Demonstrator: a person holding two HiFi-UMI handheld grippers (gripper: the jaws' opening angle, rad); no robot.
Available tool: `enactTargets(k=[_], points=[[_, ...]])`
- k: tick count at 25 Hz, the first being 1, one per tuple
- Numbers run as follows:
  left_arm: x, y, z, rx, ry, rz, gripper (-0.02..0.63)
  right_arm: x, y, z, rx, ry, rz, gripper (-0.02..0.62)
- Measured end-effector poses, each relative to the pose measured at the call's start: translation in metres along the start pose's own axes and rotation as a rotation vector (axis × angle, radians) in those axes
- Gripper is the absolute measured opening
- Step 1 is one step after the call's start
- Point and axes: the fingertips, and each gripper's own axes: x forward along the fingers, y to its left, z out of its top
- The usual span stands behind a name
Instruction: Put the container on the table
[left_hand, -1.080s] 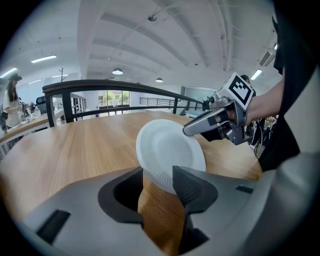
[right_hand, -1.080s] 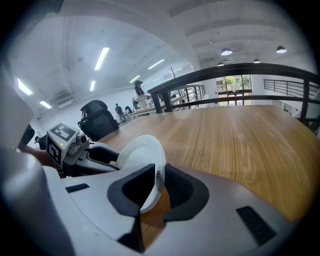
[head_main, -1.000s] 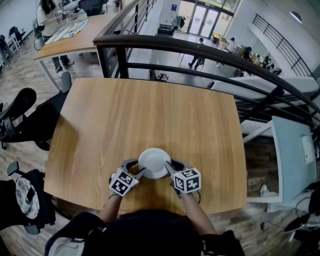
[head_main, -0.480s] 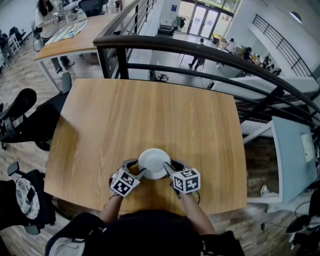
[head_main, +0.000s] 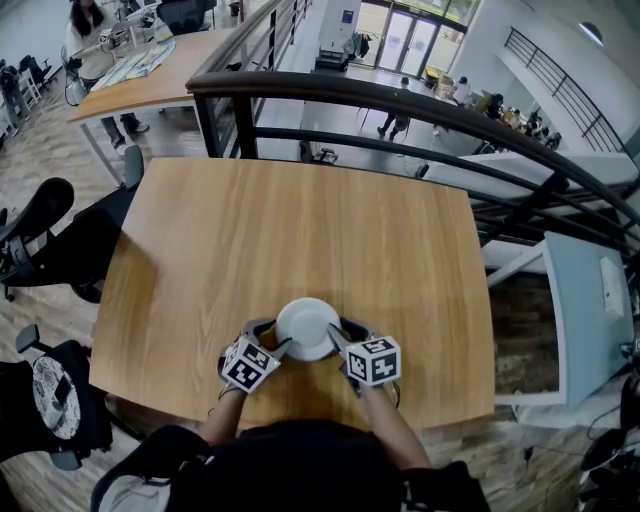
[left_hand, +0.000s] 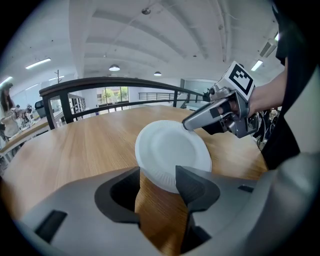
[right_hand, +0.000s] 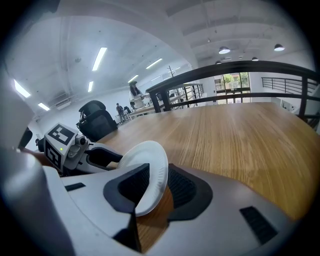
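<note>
The container is a white paper plate (head_main: 308, 325) near the front edge of the wooden table (head_main: 300, 210). It is tilted, its right rim raised. My right gripper (head_main: 338, 342) is shut on that rim; in the right gripper view the plate (right_hand: 148, 167) is pinched between its jaws (right_hand: 157, 182). My left gripper (head_main: 278, 347) has just been opening its jaws. In the left gripper view the plate's near rim (left_hand: 170, 150) lies between them (left_hand: 157, 182) with a gap beside it, so the pads do not press.
A black railing (head_main: 400, 105) runs behind the table's far edge with a drop beyond it. Black office chairs (head_main: 40, 235) stand at the left. A pale side table (head_main: 585, 300) is at the right. The person's body is against the table's front edge.
Almost nothing differs in the head view: the plate and both grippers keep their places, and the left marker cube has shifted only slightly.
</note>
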Motion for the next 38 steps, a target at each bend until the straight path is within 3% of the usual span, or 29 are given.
enactTargets(k=[17,26,28,31,38], points=[[-0.003,0.004,-0.002,-0.014,0.000,0.011,0.215,-0.001,-0.001,0.002,0.005,-0.016,-0.012,0.123],[-0.014,0.002,0.016,-0.079,-0.084,0.003,0.209,-0.008,0.007,0.007,0.013,-0.036,0.011,0.111],[-0.018,0.001,0.020,-0.075,-0.105,0.002,0.185,-0.010,0.009,0.009,0.012,-0.042,0.015,0.095],[-0.024,0.004,0.030,-0.073,-0.149,0.030,0.096,-0.012,0.013,0.013,0.017,-0.060,0.038,0.074],[-0.033,-0.003,0.041,-0.121,-0.203,-0.014,0.054,-0.027,0.020,0.024,-0.016,-0.119,0.031,0.040]])
